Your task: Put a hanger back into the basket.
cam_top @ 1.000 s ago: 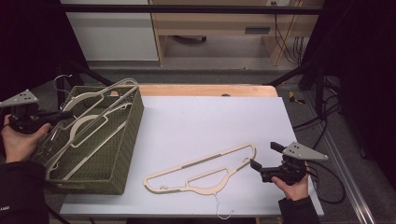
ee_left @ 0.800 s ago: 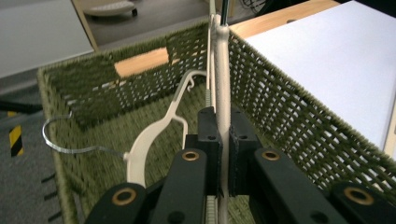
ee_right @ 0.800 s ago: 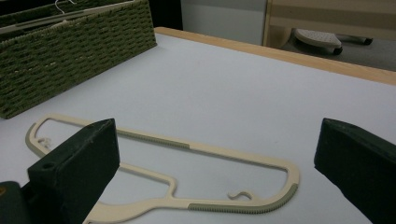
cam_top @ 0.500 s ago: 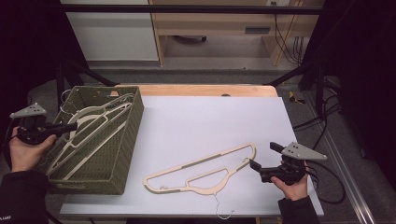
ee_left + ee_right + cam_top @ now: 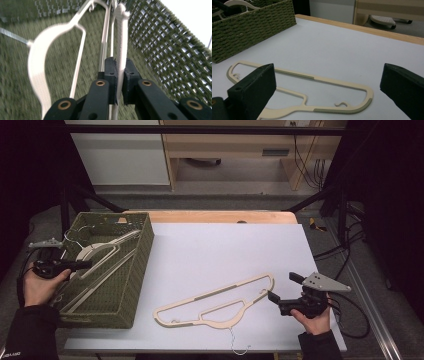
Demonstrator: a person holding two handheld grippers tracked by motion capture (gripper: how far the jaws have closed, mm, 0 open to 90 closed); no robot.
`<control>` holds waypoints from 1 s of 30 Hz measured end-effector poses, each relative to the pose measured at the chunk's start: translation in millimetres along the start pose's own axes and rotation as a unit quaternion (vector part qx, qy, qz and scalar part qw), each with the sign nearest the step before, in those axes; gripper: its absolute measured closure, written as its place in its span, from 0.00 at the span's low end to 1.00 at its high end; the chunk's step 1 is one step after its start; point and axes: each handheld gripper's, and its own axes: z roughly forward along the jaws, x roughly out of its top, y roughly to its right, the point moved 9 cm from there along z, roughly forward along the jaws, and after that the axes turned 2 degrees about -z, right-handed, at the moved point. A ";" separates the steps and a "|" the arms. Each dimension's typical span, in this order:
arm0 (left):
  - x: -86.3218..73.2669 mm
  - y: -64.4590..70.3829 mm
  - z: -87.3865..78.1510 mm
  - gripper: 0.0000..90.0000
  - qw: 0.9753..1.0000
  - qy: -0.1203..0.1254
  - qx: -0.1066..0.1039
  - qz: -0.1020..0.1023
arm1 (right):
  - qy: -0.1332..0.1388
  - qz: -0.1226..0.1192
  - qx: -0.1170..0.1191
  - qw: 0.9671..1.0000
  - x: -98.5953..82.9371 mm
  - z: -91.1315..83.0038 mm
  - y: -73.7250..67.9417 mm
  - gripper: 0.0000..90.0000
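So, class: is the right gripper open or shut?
Open. The right gripper has its fingers spread wide apart in its own view, with the cream hanger lying flat on the table between them, ungripped.

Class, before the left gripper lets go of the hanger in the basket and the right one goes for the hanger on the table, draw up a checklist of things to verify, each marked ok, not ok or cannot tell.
1. Left gripper shut on the held hanger: ok.
2. Held hanger inside the basket: ok, it lies within the woven walls.
3. Held hanger resting on the basket floor: cannot tell.
4. Right gripper open: ok, jaws wide apart.
5. Table hanger lying flat on the table, unobstructed: ok.
6. Right gripper already around the table hanger: not ok, it sits just short of the hanger's end.
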 end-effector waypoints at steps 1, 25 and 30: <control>-1.6 -3.0 1.3 0.93 1.000 -0.005 0.011 -0.002 | -0.001 -0.002 0.001 1.000 -0.2 0.2 0.0 0.01; -11.5 -42.2 4.4 0.53 0.983 -0.051 0.168 -0.050 | -0.005 -0.005 0.004 1.000 -1.6 3.0 -2.2 0.01; -8.2 -36.3 -2.8 0.50 0.985 -0.032 0.162 -0.046 | -0.005 -0.004 0.004 1.000 -1.5 3.2 -2.2 0.01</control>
